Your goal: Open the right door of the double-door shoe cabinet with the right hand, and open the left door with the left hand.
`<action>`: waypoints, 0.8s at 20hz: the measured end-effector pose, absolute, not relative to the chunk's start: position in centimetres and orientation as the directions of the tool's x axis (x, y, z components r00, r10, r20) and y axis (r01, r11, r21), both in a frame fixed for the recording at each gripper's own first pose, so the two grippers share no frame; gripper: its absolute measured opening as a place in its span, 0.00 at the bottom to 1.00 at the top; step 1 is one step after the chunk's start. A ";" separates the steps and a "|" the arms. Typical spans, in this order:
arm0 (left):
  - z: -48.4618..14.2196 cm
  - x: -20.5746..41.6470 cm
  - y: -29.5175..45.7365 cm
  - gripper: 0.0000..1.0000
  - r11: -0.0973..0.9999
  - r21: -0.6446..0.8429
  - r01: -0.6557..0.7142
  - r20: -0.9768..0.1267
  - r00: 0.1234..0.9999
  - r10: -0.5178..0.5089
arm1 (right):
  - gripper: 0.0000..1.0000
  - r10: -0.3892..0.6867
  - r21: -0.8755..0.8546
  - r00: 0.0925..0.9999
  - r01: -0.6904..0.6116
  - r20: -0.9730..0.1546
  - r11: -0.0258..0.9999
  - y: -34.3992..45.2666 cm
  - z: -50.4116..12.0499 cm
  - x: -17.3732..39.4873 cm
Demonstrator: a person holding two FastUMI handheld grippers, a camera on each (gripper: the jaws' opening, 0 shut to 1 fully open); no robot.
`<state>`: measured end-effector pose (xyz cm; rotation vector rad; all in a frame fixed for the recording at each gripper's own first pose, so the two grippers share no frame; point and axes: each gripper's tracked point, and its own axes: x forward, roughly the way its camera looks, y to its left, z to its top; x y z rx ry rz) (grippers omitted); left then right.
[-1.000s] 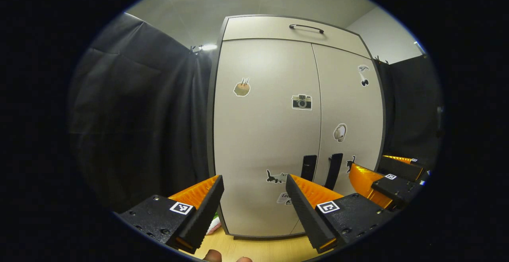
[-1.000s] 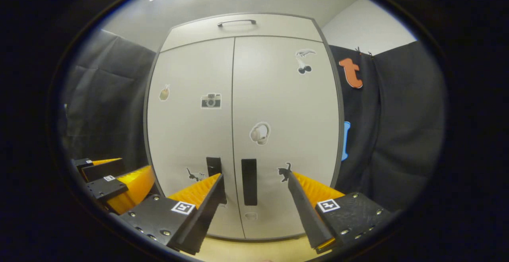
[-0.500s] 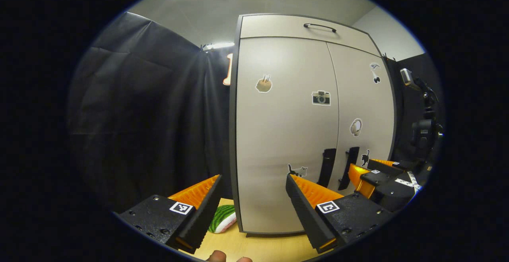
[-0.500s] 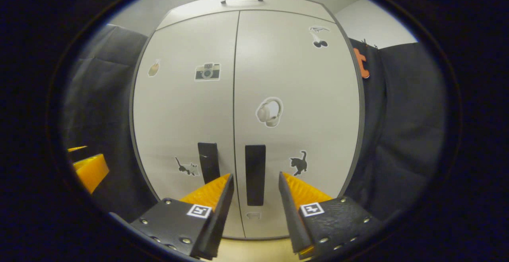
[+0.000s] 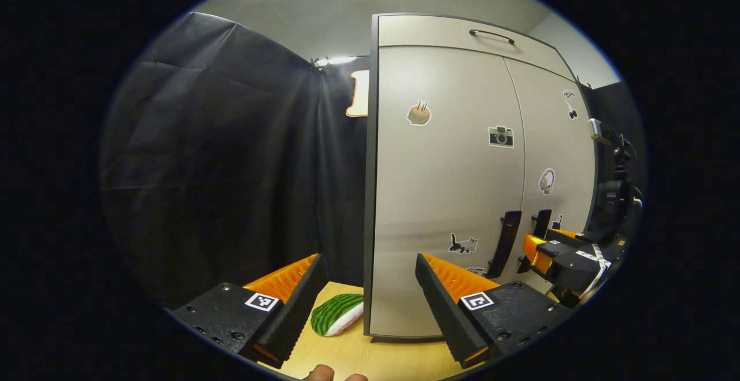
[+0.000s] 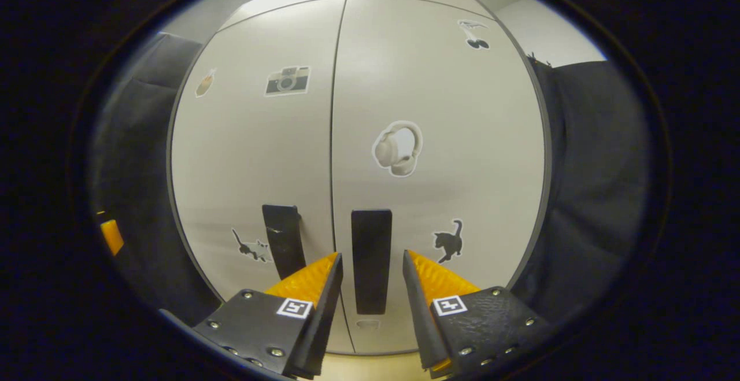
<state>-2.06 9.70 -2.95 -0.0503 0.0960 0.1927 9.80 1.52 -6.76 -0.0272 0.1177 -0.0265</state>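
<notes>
1. The shoe cabinet (image 6: 439,109) is stood upright on the wooden tabletop (image 5: 370,355), fronts facing the grippers; both doors are seen closed, so both openings are judged left to do.
2. The right door's handle (image 6: 370,259), long axis vertical, is bracketed untouched by the narrowly parted right gripper (image 6: 370,306).
3. The left gripper (image 5: 367,306) is held wide, empty, near the cabinet's left edge.

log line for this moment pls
stage: approach | right gripper: open, straddling right door handle, not yet clamped | left gripper: open, off left | both doors shut
</notes>
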 end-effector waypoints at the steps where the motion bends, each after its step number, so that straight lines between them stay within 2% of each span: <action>1: -3.1 -1.9 9.8 0.99 0.980 -0.042 -0.194 -0.102 0.977 0.189 | 0.61 -0.022 -0.029 0.992 0.019 -0.121 0.999 1.6 -6.9 10.0; 2: -3.2 -1.8 9.8 0.98 0.980 -0.042 -0.195 -0.106 0.976 0.190 | 0.61 -0.038 -0.019 0.991 0.036 -0.127 0.999 1.5 -6.6 9.9; 3: -3.2 -1.7 9.9 0.98 0.980 -0.042 -0.195 -0.108 0.976 0.190 | 0.30 -0.044 -0.007 0.993 0.043 -0.106 0.999 1.5 -6.6 9.6; 4: -3.3 -1.6 9.9 0.98 0.980 -0.044 -0.195 -0.109 0.976 0.189 | 0.33 -0.048 -0.017 0.993 0.047 -0.104 0.999 1.6 -7.0 10.4; 11: -4.1 -1.2 9.9 0.99 0.979 -0.057 -0.195 -0.129 0.974 0.186 | 0.32 -0.039 -0.028 0.994 0.036 -0.104 0.999 1.5 -7.4 11.6; 12: -4.1 -1.2 9.9 0.99 0.979 -0.058 -0.195 -0.133 0.973 0.186 | 0.36 -0.036 -0.029 0.995 0.034 -0.095 0.999 1.6 -7.2 11.6; 13: -4.2 -1.2 9.8 0.98 0.979 -0.062 -0.194 -0.136 0.973 0.185 | 0.25 -0.033 -0.037 0.995 0.030 -0.094 0.999 1.5 -7.3 11.5; 16: -4.4 -1.4 9.4 0.97 0.980 -0.072 -0.184 -0.145 0.974 0.172 | 0.25 -0.027 -0.032 0.995 0.025 -0.094 0.999 1.6 -7.4 11.5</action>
